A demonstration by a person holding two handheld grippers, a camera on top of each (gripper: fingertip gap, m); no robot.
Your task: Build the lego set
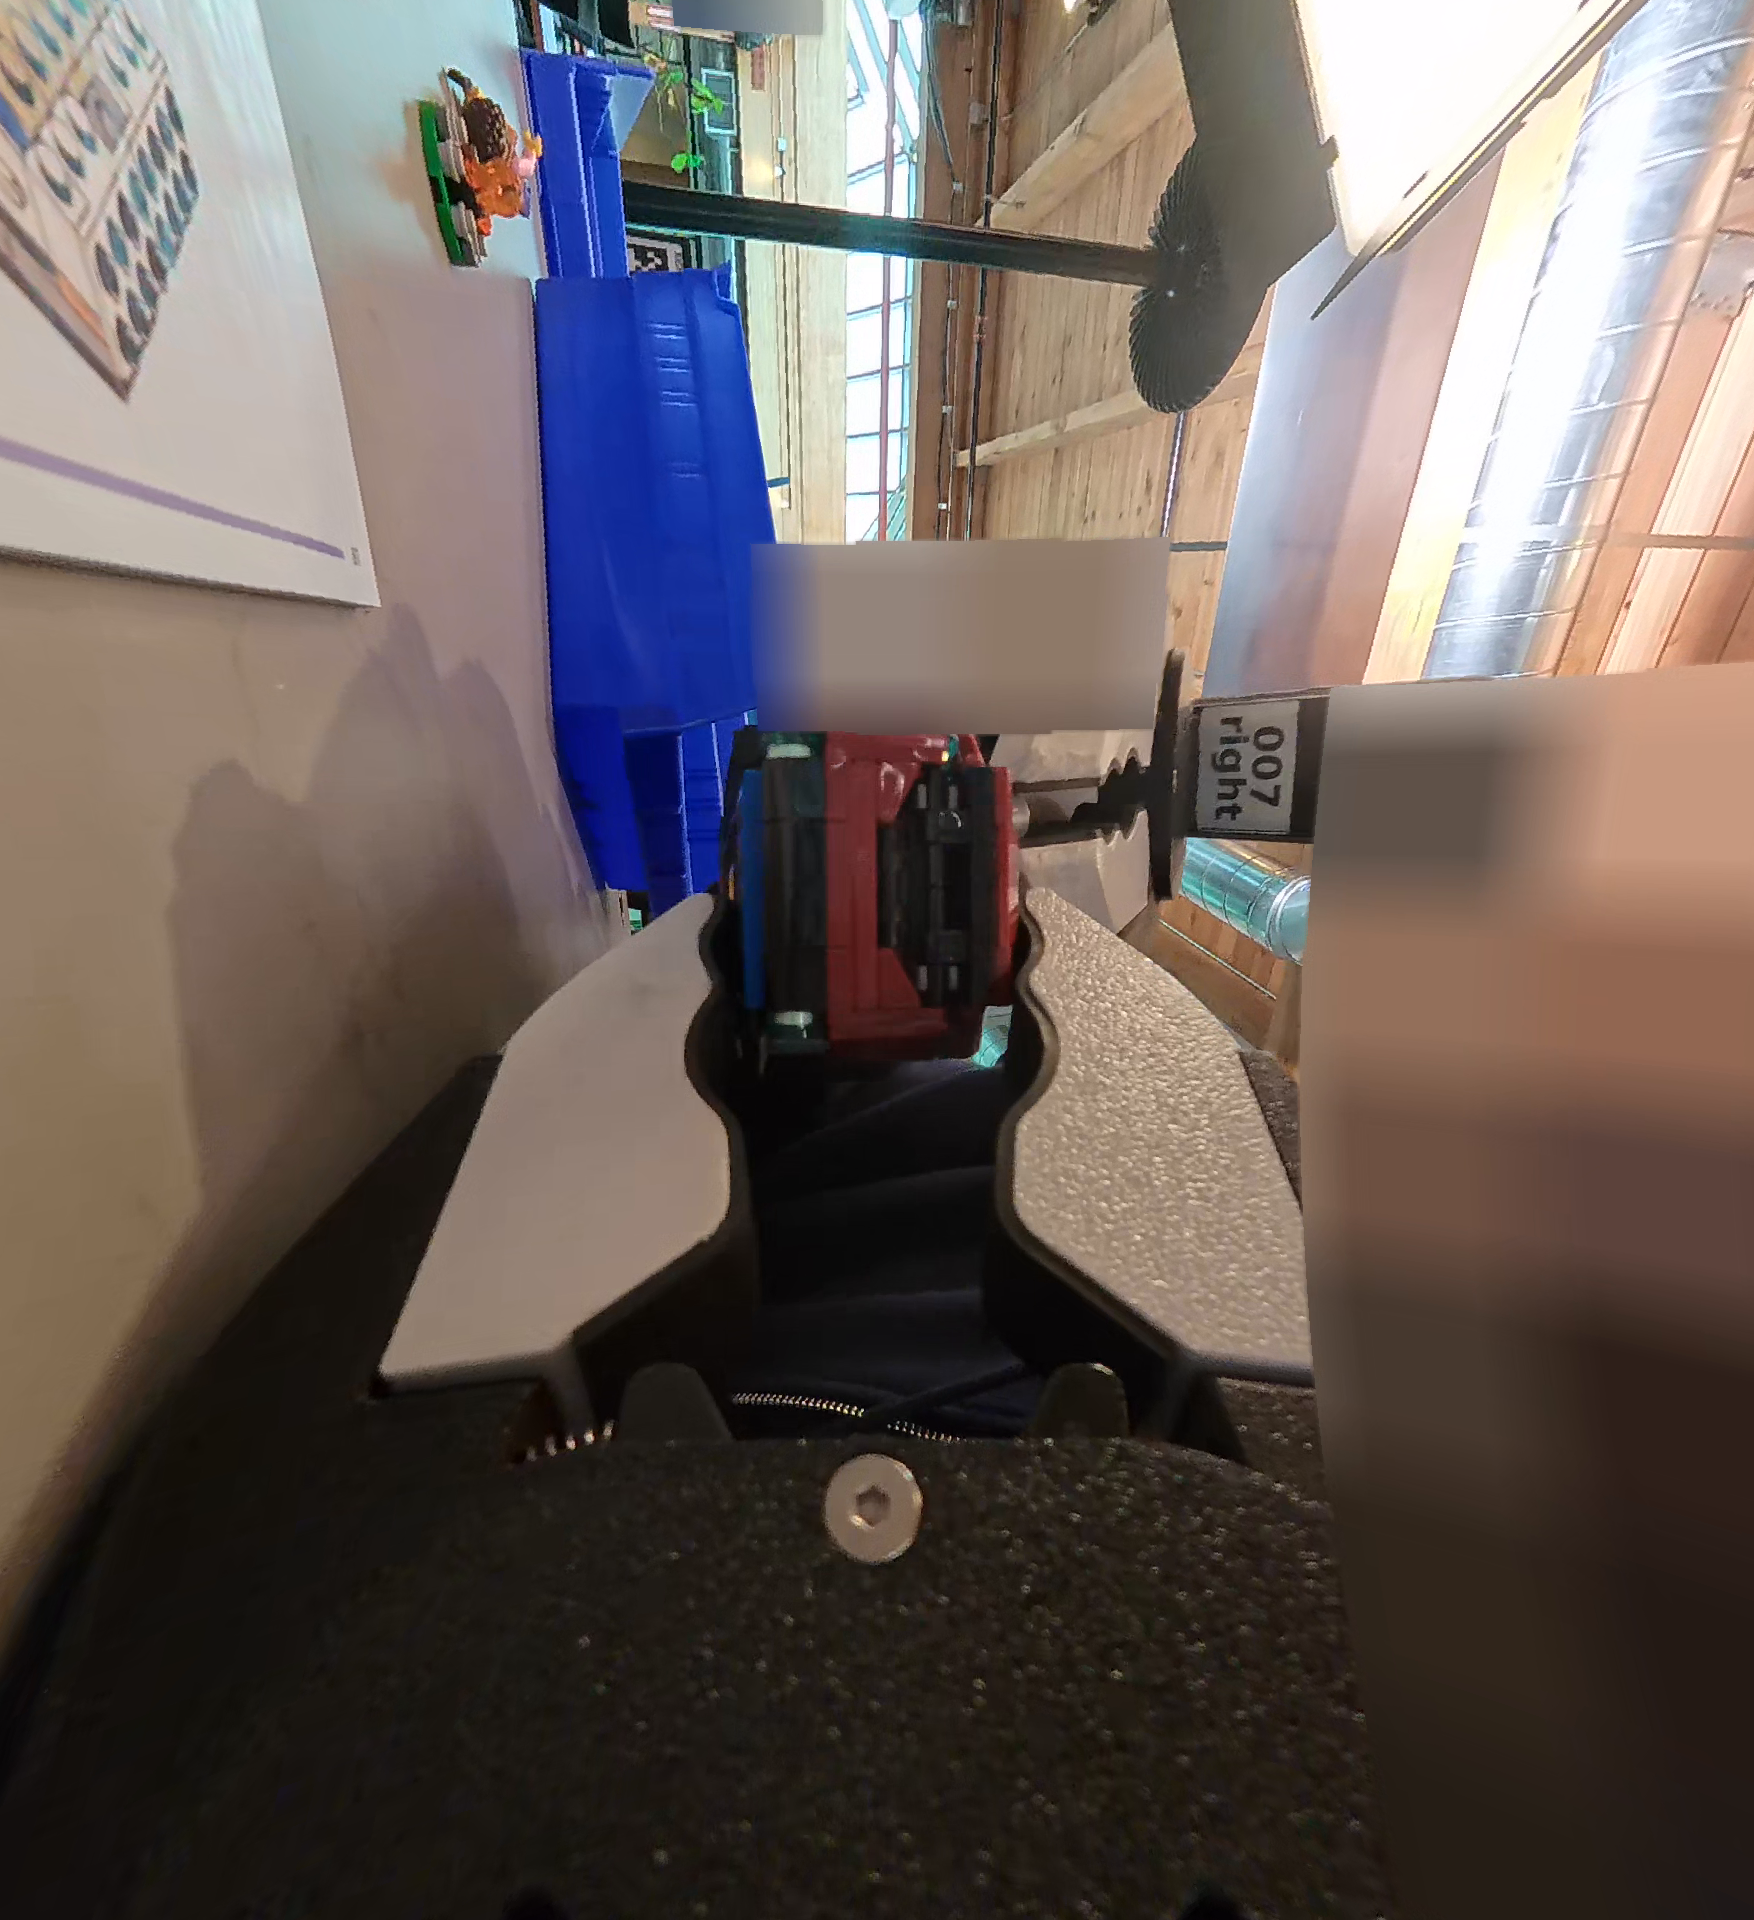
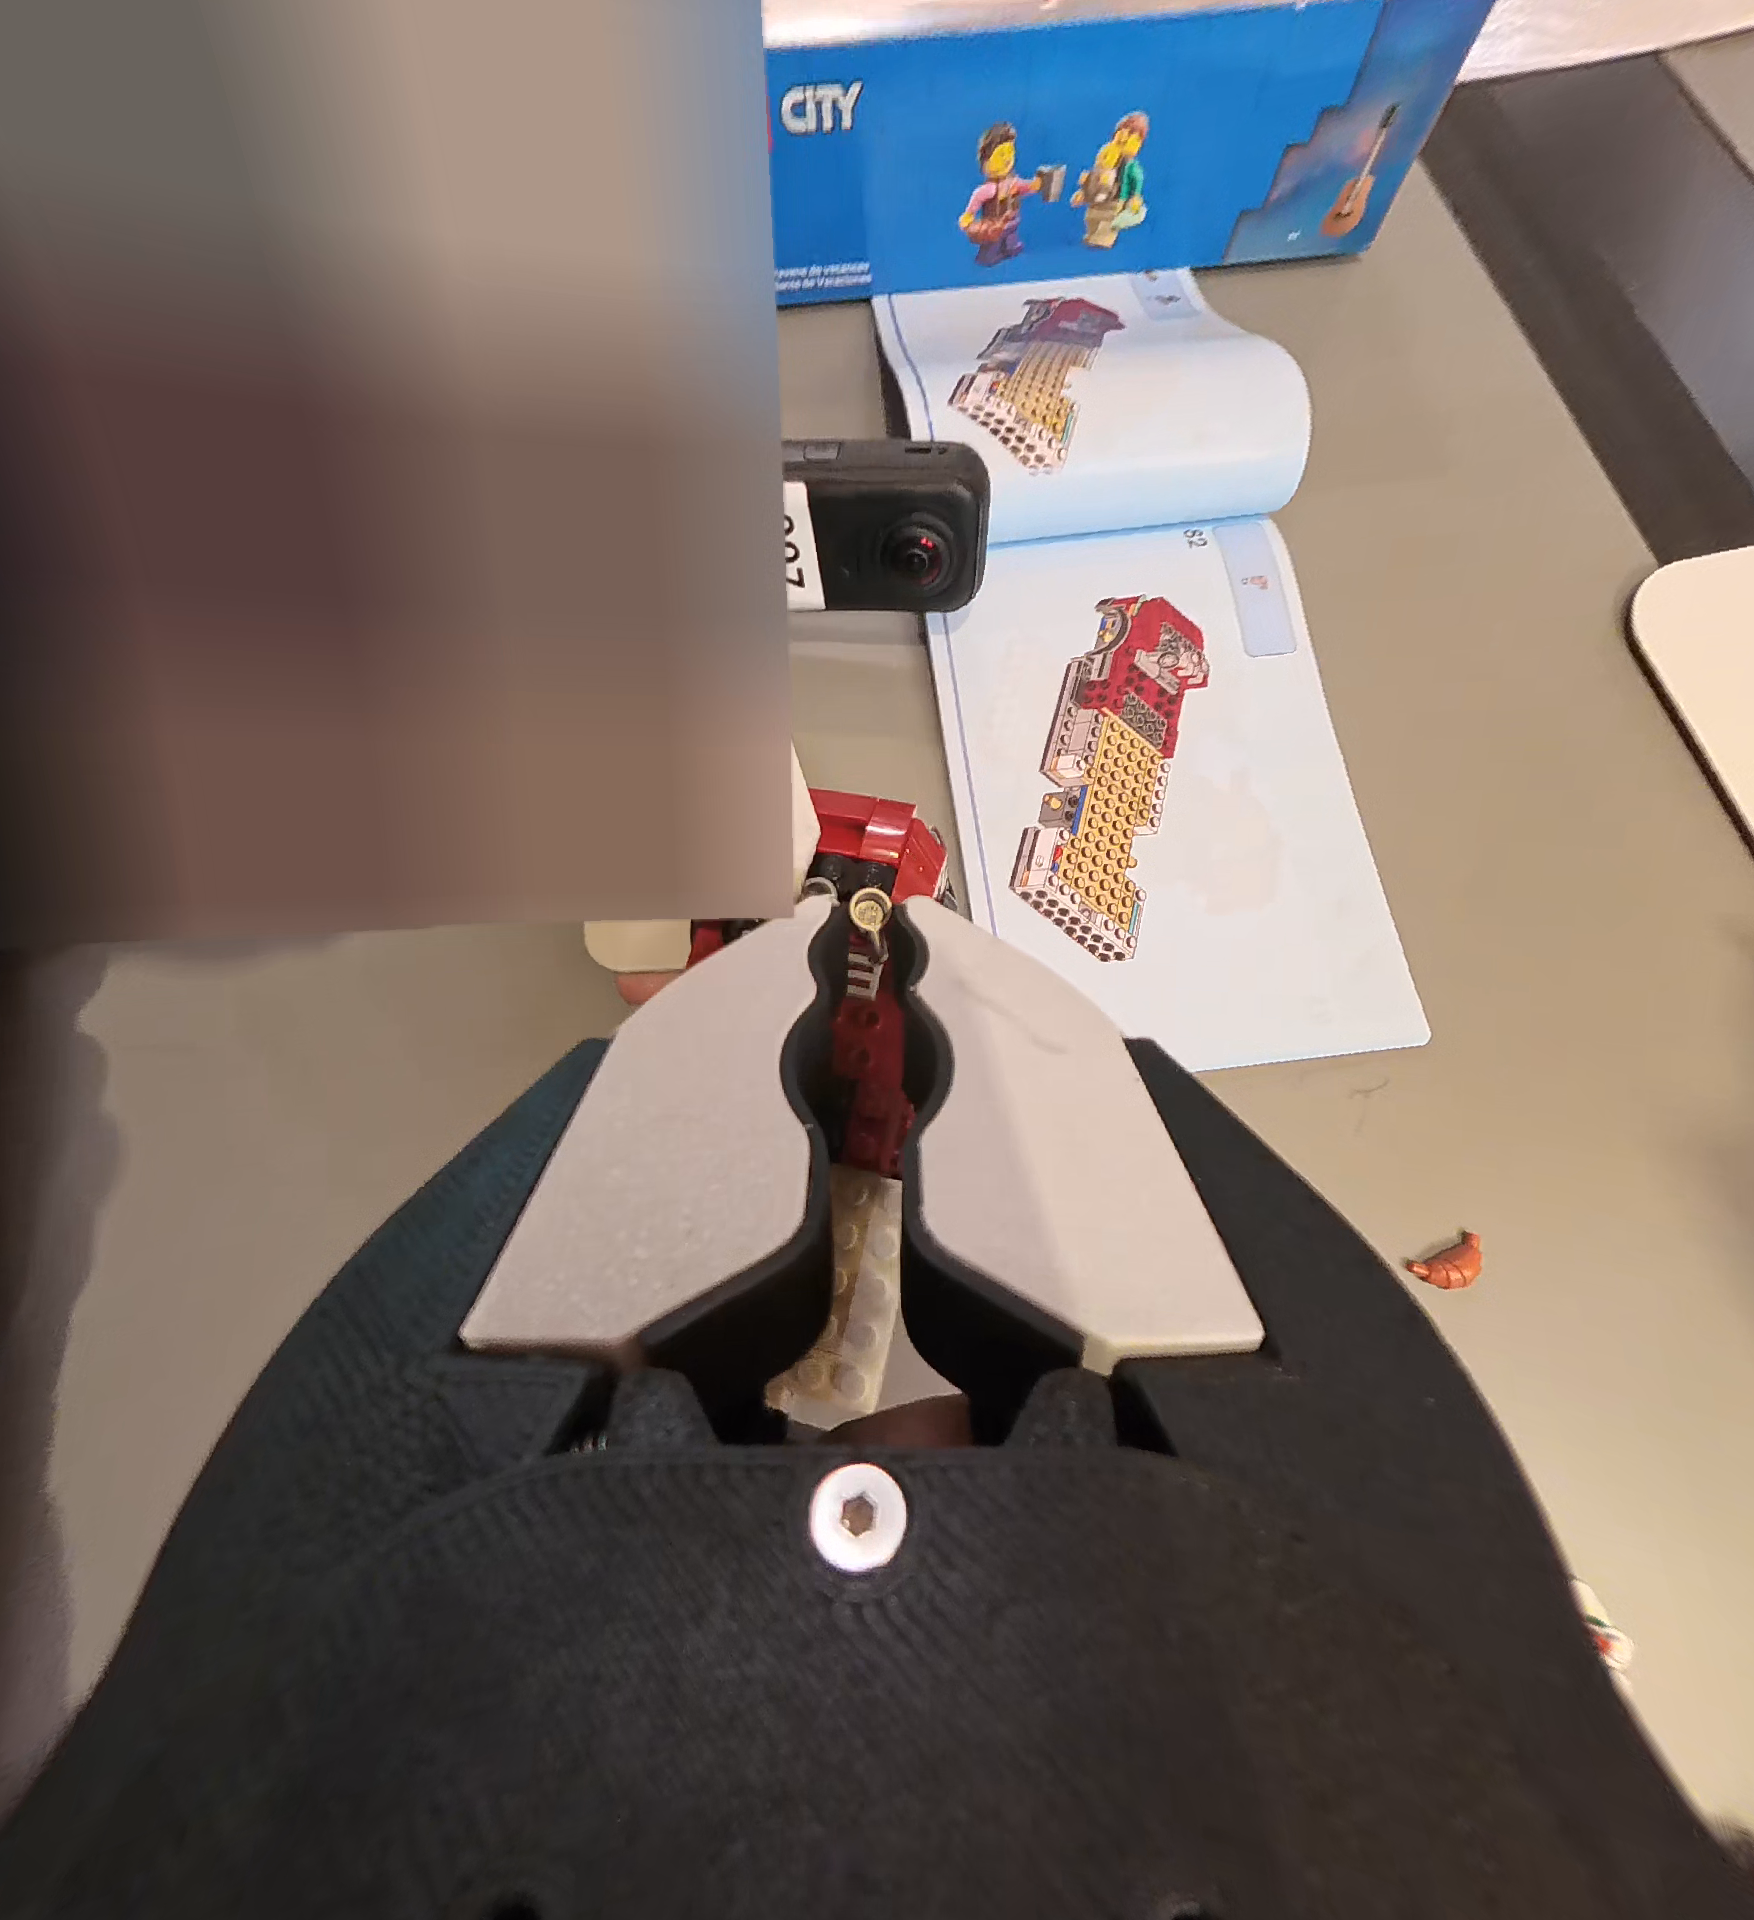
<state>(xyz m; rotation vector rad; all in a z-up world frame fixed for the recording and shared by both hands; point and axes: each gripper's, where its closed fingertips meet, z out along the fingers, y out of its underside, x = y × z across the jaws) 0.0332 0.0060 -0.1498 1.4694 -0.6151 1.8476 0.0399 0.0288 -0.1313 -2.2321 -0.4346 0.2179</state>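
My left gripper is shut on a red, black and blue toy brick vehicle, one pad on each side, and holds it off the grey table. The vehicle also shows in the right wrist view, and its red and tan parts run under my right gripper. My right gripper is shut on a small gold round piece at its fingertips, right above the vehicle's dark front. In the left wrist view the right gripper's thin fingertips sit at the vehicle's right side.
An open instruction booklet and a blue toy box lie beyond the vehicle. A small orange piece lies on the table at the right. Blue bins and a small brick build stand farther off. A white board is at the right edge. Left and right tips are no more than a few centimetres apart.
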